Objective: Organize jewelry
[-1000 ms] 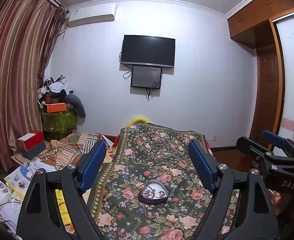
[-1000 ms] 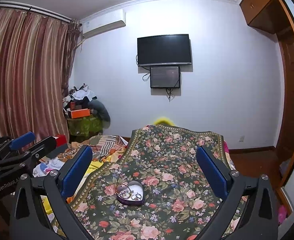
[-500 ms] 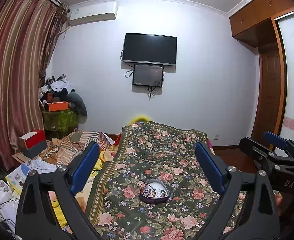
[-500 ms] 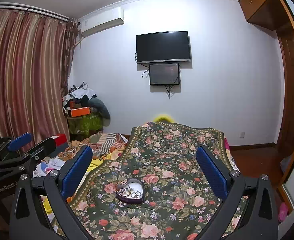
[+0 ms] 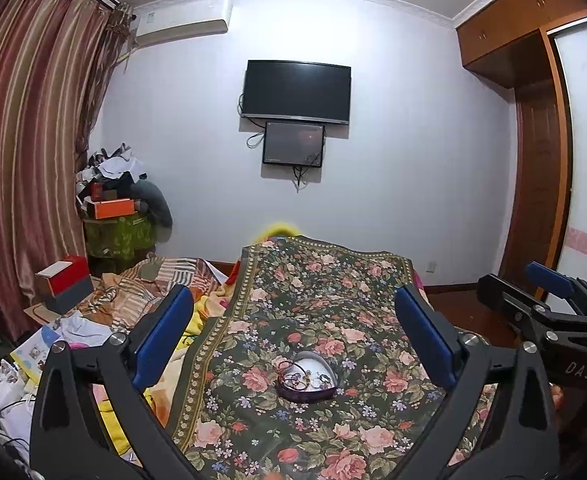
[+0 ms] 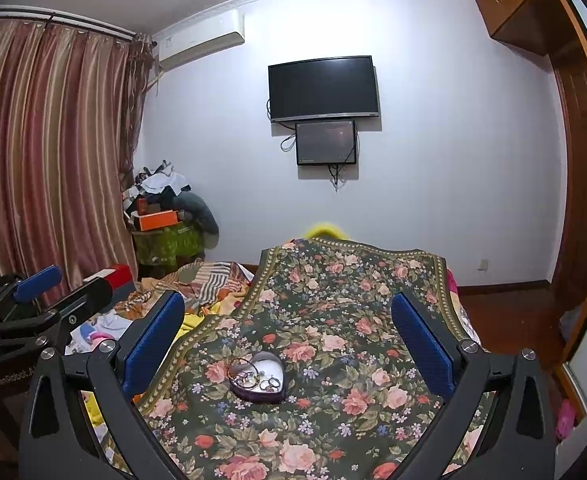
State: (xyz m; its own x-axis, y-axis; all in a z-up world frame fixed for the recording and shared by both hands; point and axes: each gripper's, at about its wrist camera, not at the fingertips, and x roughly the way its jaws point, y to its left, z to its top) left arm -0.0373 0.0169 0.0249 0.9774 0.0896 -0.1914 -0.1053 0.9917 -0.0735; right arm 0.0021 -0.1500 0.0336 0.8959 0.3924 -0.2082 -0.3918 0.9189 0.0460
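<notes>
A small heart-shaped dish with a dark purple wall and a white inside (image 5: 307, 380) sits on a dark green blanket printed with pink roses (image 5: 333, 280), near the camera and roughly at the middle of the blanket's width. Inside the dish lie several rings and thin bracelets (image 6: 258, 378), bunched together; their exact number and kind are too small to tell. The left gripper (image 5: 295, 340) hangs above the near end of the blanket with its two blue-padded fingers (image 5: 161, 338) spread wide, the dish lying between and beyond them, untouched. The right gripper (image 6: 287, 344) is held in the same way, its blue pads (image 6: 421, 346) far apart and empty, with the dish just left of its centre line. Each gripper shows at the edge of the other's view: the right one at the far right of the left wrist view, the left one at the far left of the right wrist view. To the left of the floral blanket lies a rumpled striped orange and brown cloth (image 5: 153, 288), and beyond it a red and grey box with a white top (image 5: 63, 284). On the far white wall hang a black flat television (image 5: 296, 92) and a smaller dark screen (image 5: 293, 143) just below it. Striped reddish curtains (image 6: 49, 160) cover the left side.
</notes>
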